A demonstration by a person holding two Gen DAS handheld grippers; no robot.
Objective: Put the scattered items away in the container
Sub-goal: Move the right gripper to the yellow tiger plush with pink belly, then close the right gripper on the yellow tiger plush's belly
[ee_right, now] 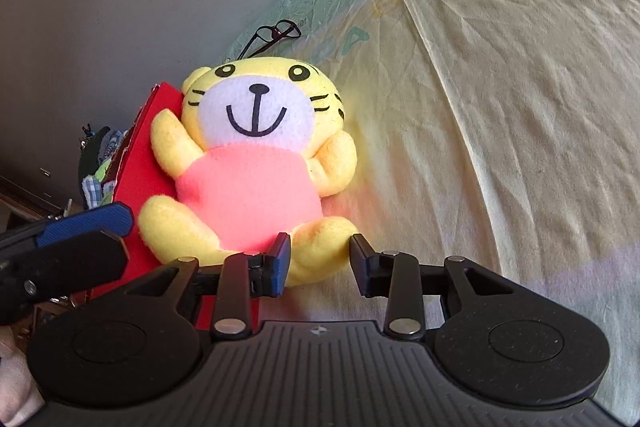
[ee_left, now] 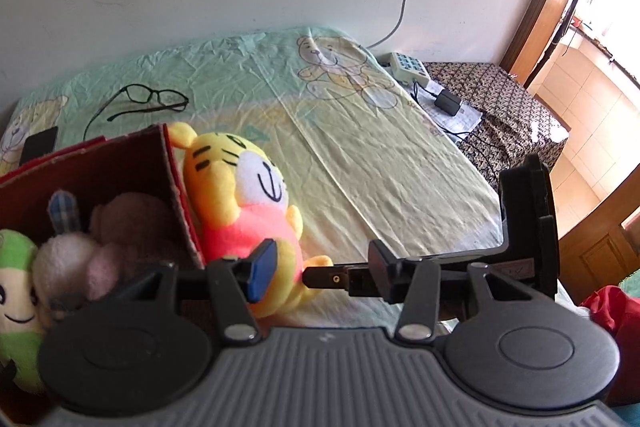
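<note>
A yellow tiger plush [ee_right: 248,155] in a pink shirt lies on the bed and leans against the outside of the red box [ee_left: 100,163]. Several plush toys [ee_left: 64,259] sit inside the box. My right gripper [ee_right: 320,259] is low over the tiger's feet. One yellow foot [ee_right: 324,247] lies between its blue pads [ee_right: 280,263], which stand apart and do not squeeze it. My left gripper [ee_left: 320,273] hovers open by the box's right wall and grips nothing, with the tiger [ee_left: 240,195] just beyond its fingers. In the right wrist view the left gripper [ee_right: 80,239] shows beside the box [ee_right: 148,163].
Black glasses [ee_left: 148,101] and a dark phone [ee_left: 40,147] lie on the bear-print sheet [ee_left: 360,155] behind the box. A power strip [ee_left: 408,67], an adapter [ee_left: 448,103] and cables sit on a patterned stand [ee_left: 512,107] to the right. The wall runs behind the bed.
</note>
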